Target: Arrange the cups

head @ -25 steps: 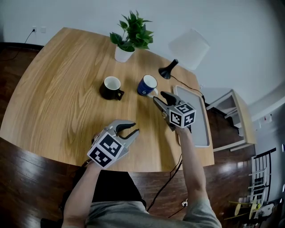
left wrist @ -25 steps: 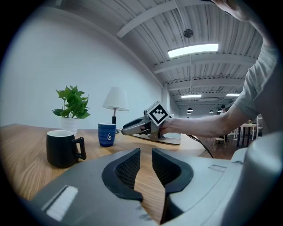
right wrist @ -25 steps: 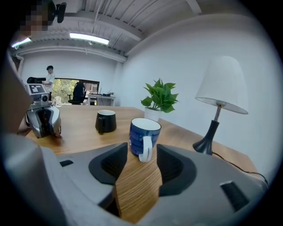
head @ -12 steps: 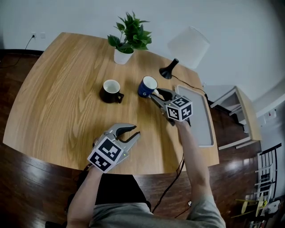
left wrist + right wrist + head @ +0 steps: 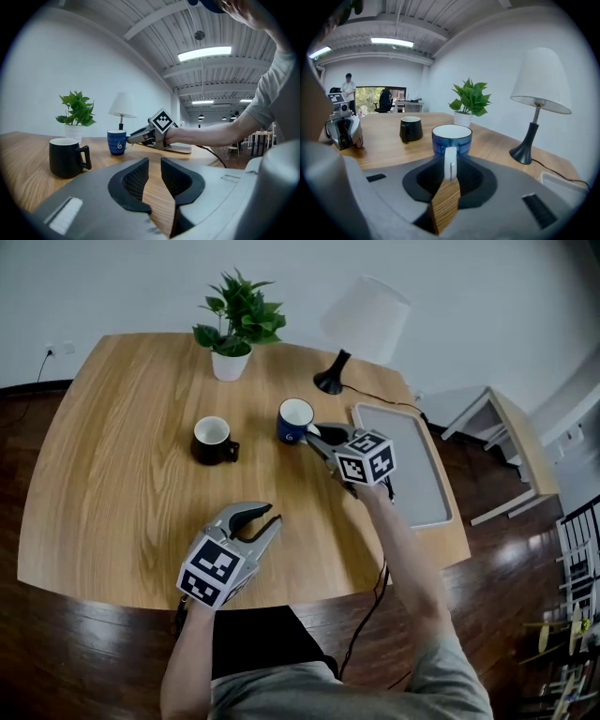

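Now the right tongs [image 5: 315, 435] are closing on the blue cup [image 5: 294, 419] handle; left tongs [image 5: 266, 518] hang released, empty. The black cup [image 5: 210, 438] sits untouched, so arranging looks barely begun.

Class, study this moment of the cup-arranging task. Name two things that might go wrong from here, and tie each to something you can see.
1. The right gripper is closing its fingers on only the thin white handle of the blue ceramic mug. If it is lifted this way, the mug may swing or slip.
2. The black table lamp stands near that mug, on its far side. A push forward might knock the lamp.
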`<state>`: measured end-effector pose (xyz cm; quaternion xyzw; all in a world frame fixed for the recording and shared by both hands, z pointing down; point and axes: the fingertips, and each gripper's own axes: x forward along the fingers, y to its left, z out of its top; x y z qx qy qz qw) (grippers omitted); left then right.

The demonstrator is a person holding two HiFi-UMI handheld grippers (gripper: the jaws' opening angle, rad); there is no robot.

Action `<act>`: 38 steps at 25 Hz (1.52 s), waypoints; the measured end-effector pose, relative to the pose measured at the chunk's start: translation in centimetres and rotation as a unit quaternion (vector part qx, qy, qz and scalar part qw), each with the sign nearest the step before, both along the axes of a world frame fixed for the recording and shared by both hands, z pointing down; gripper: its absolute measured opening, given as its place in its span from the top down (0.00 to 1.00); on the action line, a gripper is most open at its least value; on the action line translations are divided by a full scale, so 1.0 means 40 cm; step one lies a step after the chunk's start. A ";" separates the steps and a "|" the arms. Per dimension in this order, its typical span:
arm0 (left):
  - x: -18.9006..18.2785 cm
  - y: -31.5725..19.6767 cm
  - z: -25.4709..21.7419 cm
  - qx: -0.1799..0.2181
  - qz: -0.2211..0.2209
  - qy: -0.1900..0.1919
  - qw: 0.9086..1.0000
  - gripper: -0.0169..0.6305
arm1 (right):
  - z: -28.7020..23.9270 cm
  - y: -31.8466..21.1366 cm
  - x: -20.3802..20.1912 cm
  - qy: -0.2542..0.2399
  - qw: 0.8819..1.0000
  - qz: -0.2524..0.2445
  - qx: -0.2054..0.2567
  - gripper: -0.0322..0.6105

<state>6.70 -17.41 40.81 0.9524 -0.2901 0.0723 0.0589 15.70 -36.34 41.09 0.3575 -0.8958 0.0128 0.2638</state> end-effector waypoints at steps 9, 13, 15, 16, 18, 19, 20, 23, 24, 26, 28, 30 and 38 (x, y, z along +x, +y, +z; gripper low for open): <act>0.013 -0.004 -0.003 0.000 0.000 -0.003 1.000 0.83 | -0.163 -0.029 0.370 -0.085 0.987 0.131 0.030 0.82; 0.008 -0.005 -0.001 -0.002 -0.002 -0.006 1.000 0.83 | -0.145 -0.056 0.592 -0.066 0.978 0.199 0.016 0.82; 0.011 -0.006 0.000 -0.001 0.000 -0.007 1.000 0.83 | -0.113 -0.052 0.650 -0.055 0.977 0.207 -0.003 0.82; 0.014 -0.006 0.001 0.000 0.000 -0.005 1.000 0.83 | -0.100 -0.050 0.670 -0.048 0.977 0.208 -0.010 0.82; 0.018 -0.007 0.001 0.000 0.000 -0.003 1.000 0.83 | -0.083 -0.053 0.690 -0.036 0.978 0.203 -0.019 0.82; 0.018 -0.006 0.001 0.000 0.000 -0.003 1.000 0.83 | -0.078 -0.059 0.694 -0.032 0.979 0.200 -0.021 0.82; 0.018 -0.006 0.001 0.000 -0.001 -0.002 1.000 0.83 | -0.072 -0.066 0.696 -0.030 0.979 0.198 -0.022 0.82; 0.020 -0.005 0.002 -0.002 -0.001 -0.003 1.000 0.83 | -0.059 -0.085 0.709 -0.035 0.980 0.195 -0.024 0.82; 0.021 -0.005 0.002 -0.002 0.000 -0.003 1.000 0.83 | -0.055 -0.088 0.713 -0.034 0.980 0.194 -0.024 0.82; 0.021 -0.005 -0.002 -0.002 -0.001 -0.003 1.000 0.83 | -0.049 -0.091 0.725 -0.013 0.979 0.202 -0.015 0.81; 0.021 -0.006 -0.007 -0.002 -0.001 -0.003 1.000 0.83 | -0.043 -0.091 0.747 0.022 0.973 0.228 -0.005 0.78; 0.022 -0.009 -0.007 -0.001 -0.002 -0.004 1.000 0.83 | -0.045 -0.077 0.769 0.038 0.965 0.260 -0.005 0.69; 0.019 -0.006 -0.016 0.000 -0.001 -0.001 1.000 0.83 | -0.230 0.183 0.407 -0.110 0.979 0.142 0.102 0.78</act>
